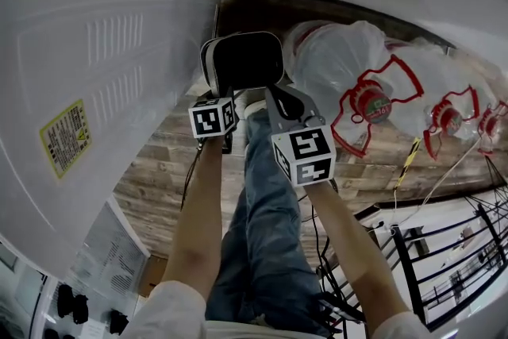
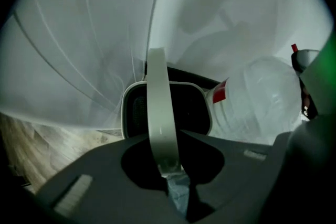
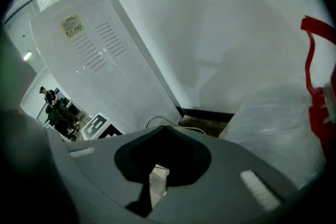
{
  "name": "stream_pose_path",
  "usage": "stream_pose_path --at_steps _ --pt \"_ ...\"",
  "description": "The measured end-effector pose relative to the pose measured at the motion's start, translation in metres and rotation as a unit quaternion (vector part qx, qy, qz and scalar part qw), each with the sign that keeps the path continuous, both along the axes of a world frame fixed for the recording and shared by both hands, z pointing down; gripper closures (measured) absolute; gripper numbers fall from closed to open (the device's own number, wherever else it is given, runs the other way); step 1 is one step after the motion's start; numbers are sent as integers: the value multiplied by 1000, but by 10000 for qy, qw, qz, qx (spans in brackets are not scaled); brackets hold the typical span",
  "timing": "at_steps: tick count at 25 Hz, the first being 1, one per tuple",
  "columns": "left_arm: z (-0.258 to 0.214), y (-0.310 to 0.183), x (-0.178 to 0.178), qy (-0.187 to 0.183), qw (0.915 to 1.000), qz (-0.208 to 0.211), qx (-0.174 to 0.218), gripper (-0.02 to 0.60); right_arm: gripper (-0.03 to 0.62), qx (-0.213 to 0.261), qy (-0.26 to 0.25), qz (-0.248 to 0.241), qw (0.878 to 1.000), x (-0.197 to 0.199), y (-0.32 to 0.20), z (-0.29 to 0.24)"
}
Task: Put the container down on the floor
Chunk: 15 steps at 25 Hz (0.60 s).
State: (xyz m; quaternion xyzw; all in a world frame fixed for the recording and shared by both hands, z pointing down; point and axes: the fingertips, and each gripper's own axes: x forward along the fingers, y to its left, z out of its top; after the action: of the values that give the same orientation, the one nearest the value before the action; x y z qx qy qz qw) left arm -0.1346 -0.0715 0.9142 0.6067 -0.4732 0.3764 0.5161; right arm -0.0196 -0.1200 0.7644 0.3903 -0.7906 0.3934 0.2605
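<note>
The container (image 1: 242, 59) is a dark bin with a white rim and a white bail handle (image 2: 157, 107). It hangs under my left gripper (image 1: 228, 91), close to the wall's dark skirting. In the left gripper view the handle runs up out of the bin (image 2: 184, 107) into my left gripper (image 2: 170, 165), which is shut on it. Whether the bin touches the wood floor (image 1: 171, 163) is hidden. My right gripper (image 1: 275, 94) sits just right of the bin, and in its own view this right gripper (image 3: 157, 176) is shut and holds nothing.
The white back of a water dispenser (image 1: 95, 91) stands close on the left. Large clear water jugs (image 1: 349, 79) with red caps lie on the floor to the right. A black metal rack (image 1: 444, 258) and cables (image 1: 425, 179) are at lower right. The person's legs stand behind the bin.
</note>
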Motion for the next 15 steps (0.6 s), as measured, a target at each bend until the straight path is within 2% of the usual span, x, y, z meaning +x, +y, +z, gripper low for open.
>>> stream_pose_path --at_steps 4,10,15 --pt "5 6 -18 -488 9986 -88 -158 538 569 -65 22 -13 10000 0 5 2" --pt "10 8 -33 -878 9951 -219 -397 532 569 -127 64 -42 9999 -3 3 3" --pt "16 16 -52 -1270 9890 -399 -641 505 569 -92 -17 -76 9999 -5 -1 5"
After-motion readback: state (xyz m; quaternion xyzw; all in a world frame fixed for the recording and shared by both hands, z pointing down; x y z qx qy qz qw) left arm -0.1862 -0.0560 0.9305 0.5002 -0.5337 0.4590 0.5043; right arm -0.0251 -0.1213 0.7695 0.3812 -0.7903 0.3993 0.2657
